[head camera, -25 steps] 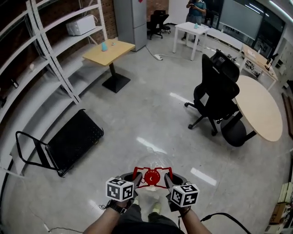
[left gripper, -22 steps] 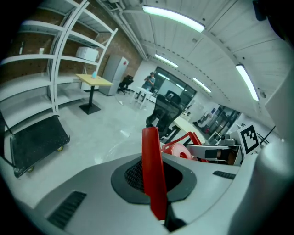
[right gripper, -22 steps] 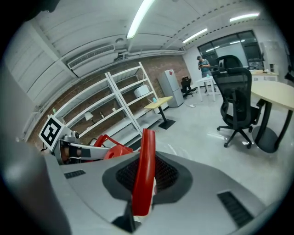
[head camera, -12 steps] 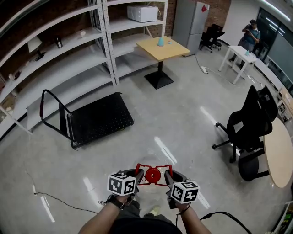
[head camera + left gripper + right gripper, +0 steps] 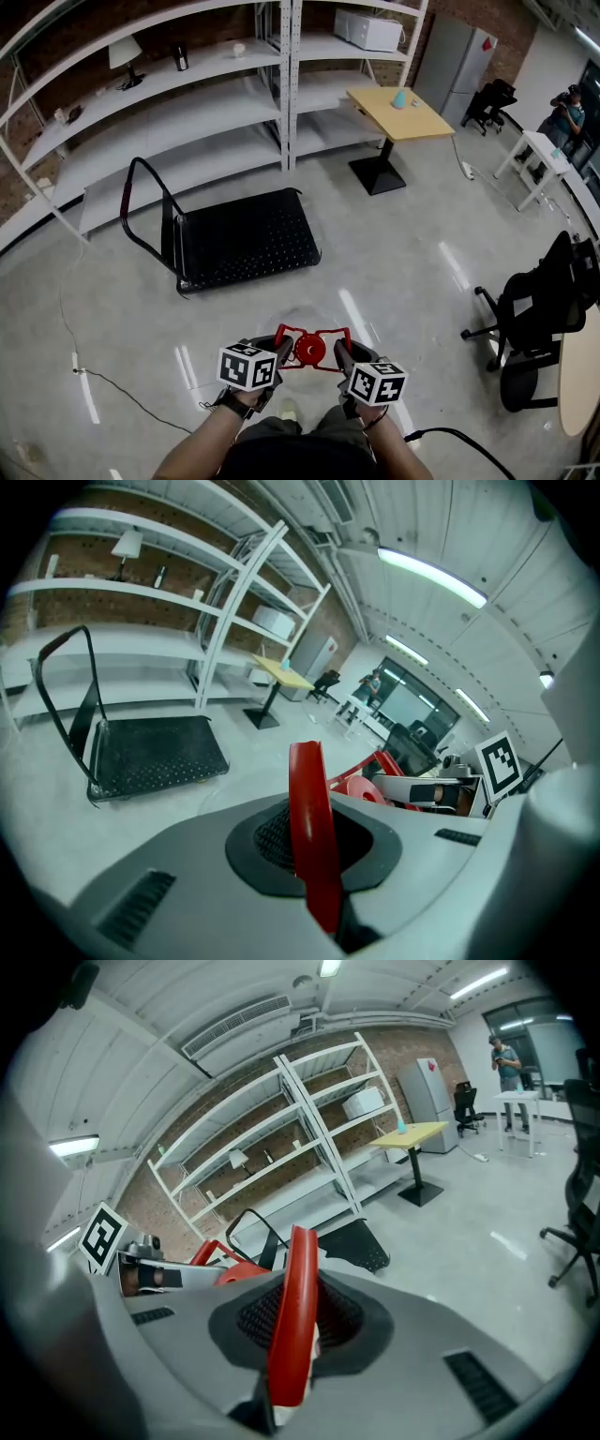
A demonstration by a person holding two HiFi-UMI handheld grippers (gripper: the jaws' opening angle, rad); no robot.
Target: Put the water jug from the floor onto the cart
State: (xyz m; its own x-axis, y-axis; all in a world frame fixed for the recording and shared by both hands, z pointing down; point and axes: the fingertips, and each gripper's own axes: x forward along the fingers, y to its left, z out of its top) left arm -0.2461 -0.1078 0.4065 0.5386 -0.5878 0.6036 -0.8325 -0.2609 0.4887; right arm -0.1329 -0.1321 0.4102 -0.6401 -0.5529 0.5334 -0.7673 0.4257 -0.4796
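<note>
The water jug (image 5: 310, 351) is clear with a red cap and a red carrying handle, and it hangs just in front of me, off the floor. My left gripper (image 5: 283, 360) is shut on the left loop of the red handle (image 5: 310, 836). My right gripper (image 5: 338, 361) is shut on the right loop of the handle (image 5: 292, 1321). Most of the clear body is hidden below the grippers. The cart (image 5: 246, 241) is a black flat platform with a black push bar (image 5: 150, 202), standing on the floor ahead of me and slightly left; it also shows as the cart (image 5: 155, 752) and the cart (image 5: 354, 1241).
White metal shelving (image 5: 187, 122) runs behind the cart. A wooden pedestal table (image 5: 403, 114) stands to the cart's right, black office chairs (image 5: 539, 314) at the far right. A thin cable (image 5: 112, 384) lies on the floor at left. A person (image 5: 565, 108) stands far back right.
The view has swung left, so the cart now lies nearly straight ahead and closer. Both grippers kept hold of the jug's handle and moved with it across the floor.
</note>
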